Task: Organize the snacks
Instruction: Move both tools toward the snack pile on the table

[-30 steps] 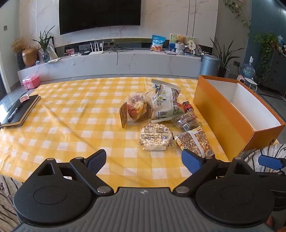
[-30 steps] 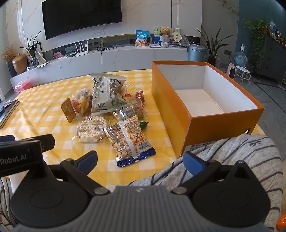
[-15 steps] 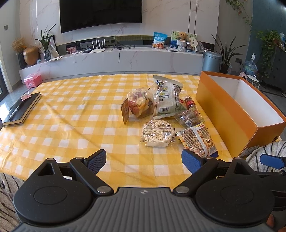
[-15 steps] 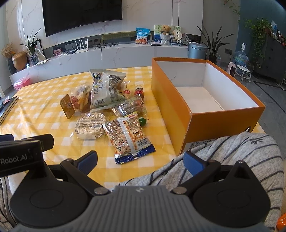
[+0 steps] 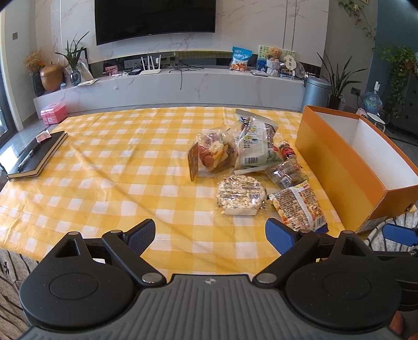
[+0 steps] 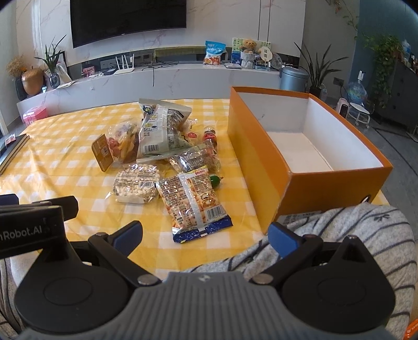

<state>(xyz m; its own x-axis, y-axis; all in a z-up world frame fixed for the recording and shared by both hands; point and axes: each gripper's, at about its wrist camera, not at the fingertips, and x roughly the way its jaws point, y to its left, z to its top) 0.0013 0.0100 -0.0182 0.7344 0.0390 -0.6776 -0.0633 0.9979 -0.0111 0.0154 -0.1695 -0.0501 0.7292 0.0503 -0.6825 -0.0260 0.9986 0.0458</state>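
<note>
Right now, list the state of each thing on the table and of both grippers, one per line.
Left gripper: open, holding nothing.
Right gripper: open, holding nothing.
Orange box: lidless, empty.
Peanut packet: sealed, lying flat.
White puffs pack: sealed, flat.
Mixed fruit bag: closed, propped up.
Large white bag: leaning on the pile.
Small bottle: capped, lying down.
Notebook: closed.

Yellow-and-white checked tablecloth covers table. Black notebook lies at cloth's far left edge. Large black wall-mounted TV behind. White router, bronze round vase, grey metal bin, pink box along marble console.
</note>
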